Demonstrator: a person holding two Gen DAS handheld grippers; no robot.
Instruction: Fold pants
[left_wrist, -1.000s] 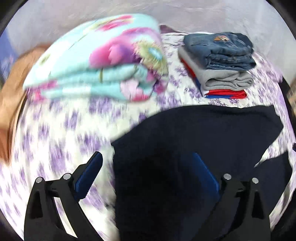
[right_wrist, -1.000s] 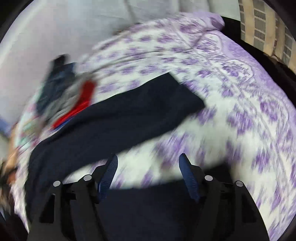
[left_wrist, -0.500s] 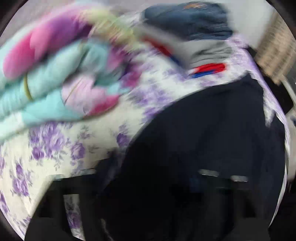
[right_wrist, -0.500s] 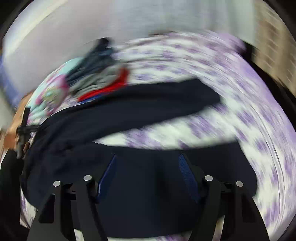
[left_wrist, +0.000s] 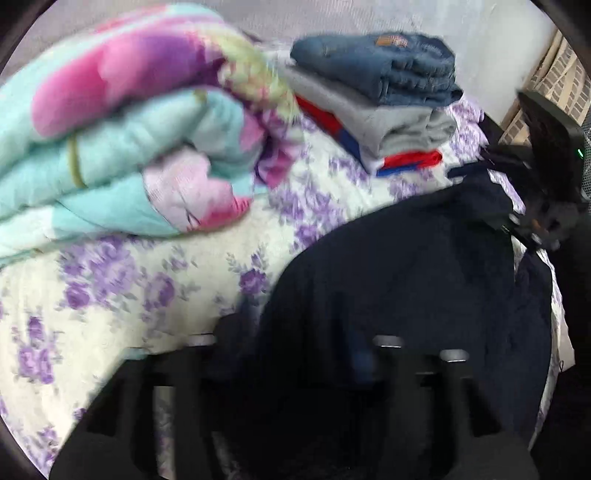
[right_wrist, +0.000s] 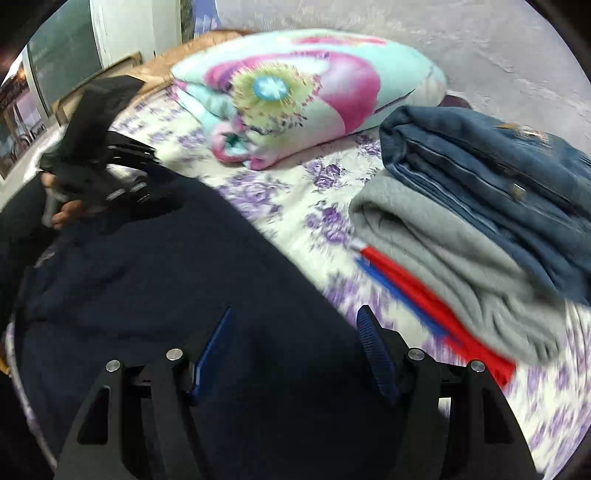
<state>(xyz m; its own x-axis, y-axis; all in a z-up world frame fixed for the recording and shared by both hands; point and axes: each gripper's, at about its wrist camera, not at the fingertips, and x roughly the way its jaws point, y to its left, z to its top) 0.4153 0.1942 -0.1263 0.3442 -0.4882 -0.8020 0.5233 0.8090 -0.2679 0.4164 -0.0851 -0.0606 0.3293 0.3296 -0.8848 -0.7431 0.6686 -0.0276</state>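
Dark navy pants (left_wrist: 406, 280) lie spread on a bed with a purple-flowered sheet (left_wrist: 122, 302). They also fill the lower left of the right wrist view (right_wrist: 166, 280). My right gripper (right_wrist: 295, 347) is open, its blue pads just above the navy cloth, holding nothing. My left gripper (left_wrist: 295, 354) is low over the pants' near edge; it is blurred and dark against the cloth, so its jaws cannot be read. In the right wrist view the left gripper (right_wrist: 99, 173) is at the pants' far left edge. In the left wrist view the right gripper (left_wrist: 546, 184) is at their far right edge.
A folded teal-and-pink floral blanket (left_wrist: 122, 140) lies at the back of the bed (right_wrist: 295, 92). A stack of folded clothes, blue jeans (right_wrist: 491, 177) on a grey garment (right_wrist: 461, 266) with red and blue trim, sits beside the pants (left_wrist: 388, 107). A grey wall is behind.
Both grippers have swung quickly toward the pants. The right view turned from the open sheet to the folded stack and blanket. The left gripper dropped closer to the cloth.
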